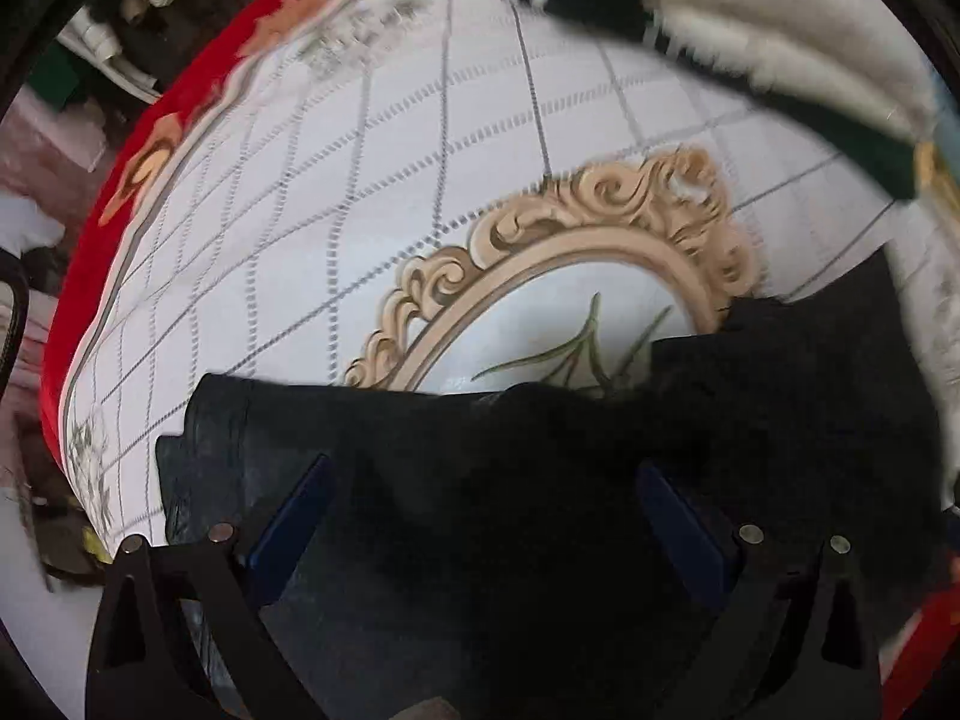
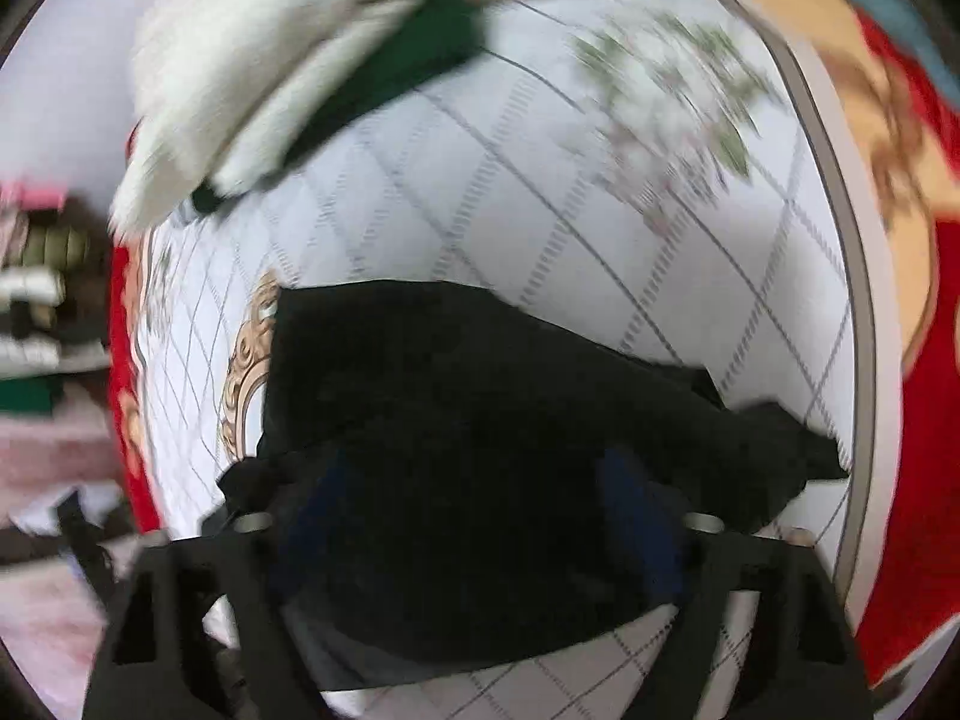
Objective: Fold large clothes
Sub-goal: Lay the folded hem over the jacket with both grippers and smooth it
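A large black garment [image 1: 510, 480] lies bunched on a white quilted bedspread [image 1: 300, 228] with a gold scroll medallion [image 1: 600, 222]. My left gripper [image 1: 486, 480] is open, its blue-padded fingers [image 1: 294, 516] spread wide just over the black cloth. In the right wrist view the same black garment [image 2: 456, 396] fills the lower middle. My right gripper [image 2: 480, 492] is open above it, its fingers [image 2: 636, 510] dark against the cloth. The view is blurred by motion.
A folded cream garment with dark green trim [image 1: 750, 30] lies at the far side of the bed; it also shows in the right wrist view [image 2: 270, 60]. The bedspread has a red border [image 1: 108, 192]. Stacked clothes [image 2: 42, 276] sit beyond the bed's left edge.
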A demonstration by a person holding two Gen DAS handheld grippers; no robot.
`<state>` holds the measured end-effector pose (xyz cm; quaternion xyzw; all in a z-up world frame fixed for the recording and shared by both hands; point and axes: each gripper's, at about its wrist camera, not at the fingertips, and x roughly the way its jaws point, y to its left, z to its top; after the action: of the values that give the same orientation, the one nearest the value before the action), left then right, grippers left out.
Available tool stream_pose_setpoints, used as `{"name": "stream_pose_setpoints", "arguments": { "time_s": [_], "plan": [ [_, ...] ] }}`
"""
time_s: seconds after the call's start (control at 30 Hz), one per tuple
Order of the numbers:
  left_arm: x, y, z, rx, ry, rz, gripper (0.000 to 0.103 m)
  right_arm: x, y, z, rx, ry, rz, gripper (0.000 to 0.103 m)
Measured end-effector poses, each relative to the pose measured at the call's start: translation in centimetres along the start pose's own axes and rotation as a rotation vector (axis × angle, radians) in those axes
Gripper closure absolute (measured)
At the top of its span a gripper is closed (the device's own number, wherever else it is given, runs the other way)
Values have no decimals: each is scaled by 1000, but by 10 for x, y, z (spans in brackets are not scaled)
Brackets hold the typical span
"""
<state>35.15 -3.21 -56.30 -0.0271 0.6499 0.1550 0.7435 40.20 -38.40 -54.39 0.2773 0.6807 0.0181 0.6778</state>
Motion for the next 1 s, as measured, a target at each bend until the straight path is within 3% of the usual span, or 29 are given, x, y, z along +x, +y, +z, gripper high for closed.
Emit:
{"name": "stream_pose_setpoints", "arguments": {
  "time_s": [0.03, 0.2, 0.27, 0.3, 0.33, 0.4, 0.5, 0.6, 0.7, 0.77, 0.9, 1.0],
  "plan": [
    [6, 0, 1, -2, 12, -3, 0, 5, 5, 4, -7, 18, 24, 67],
    [9, 8, -4, -28, 3, -30, 0, 50, 79, 17, -231, 99, 128, 67],
    [8, 10, -5, -37, 8, -37, 0, 90, 99, 31, -285, 122, 46, 74],
    [9, 11, -3, -43, 11, -43, 0, 112, 96, 39, -283, 126, -31, 81],
    [9, 12, 0, -48, 17, -51, 0, 124, 96, 48, -280, 123, -48, 85],
    [10, 15, 3, -43, 29, -48, 0, 128, 94, 62, -243, 140, -35, 86],
    [-2, 14, 4, -5, 27, -24, 0, 98, 83, 65, -183, 144, 30, 86],
    [-26, 14, -6, 26, -7, -26, 0, 36, 54, 51, -136, 56, 108, 80],
    [-41, 11, -22, 46, -21, -30, 0, -22, 2, 19, -29, -48, 125, 39],
    [-32, -1, -28, 74, -4, -8, 0, -41, -36, -11, 52, -84, 108, 36],
    [2, -3, -28, 45, 43, -16, 0, -12, -93, -50, 146, -22, 101, 36],
    [6, -1, -27, 41, 36, -30, 0, 45, -119, -60, 254, 11, 232, 35]
  ]
}}
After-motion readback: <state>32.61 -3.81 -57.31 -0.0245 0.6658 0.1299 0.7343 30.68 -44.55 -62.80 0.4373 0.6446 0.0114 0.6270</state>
